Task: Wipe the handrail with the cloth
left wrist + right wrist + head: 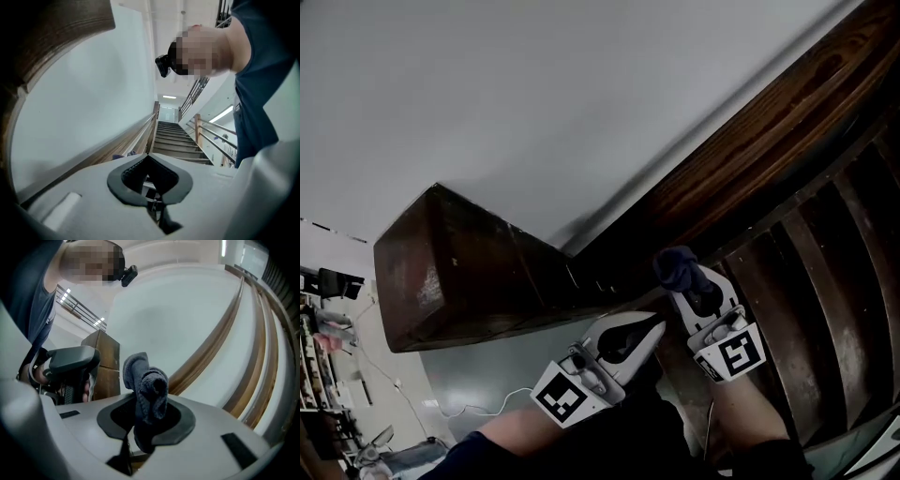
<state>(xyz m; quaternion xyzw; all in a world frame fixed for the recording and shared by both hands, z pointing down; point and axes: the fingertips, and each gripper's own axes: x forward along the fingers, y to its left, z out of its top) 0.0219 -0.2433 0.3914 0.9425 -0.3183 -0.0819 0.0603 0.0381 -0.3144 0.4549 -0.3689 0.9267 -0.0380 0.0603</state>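
Cloth [677, 264]: dark blue, bunched, clamped between the jaws of the right hand-held gripper [686, 279]; seen at lower centre of the head view.
Handrail [759, 141]: dark wood, run diagonally from centre to upper right; contact with the cloth cannot be told.
Left hand-held gripper [652, 328]: jaws pressed together, nothing held; placed just left of the right one.

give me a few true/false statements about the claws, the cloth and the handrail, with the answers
1. The right claw is shut on the cloth. True.
2. The left claw also grips the cloth. False: it is shut with nothing in it.
3. The cloth is white. False: it is dark blue-grey.
4. The handrail is dark brown wood. True.
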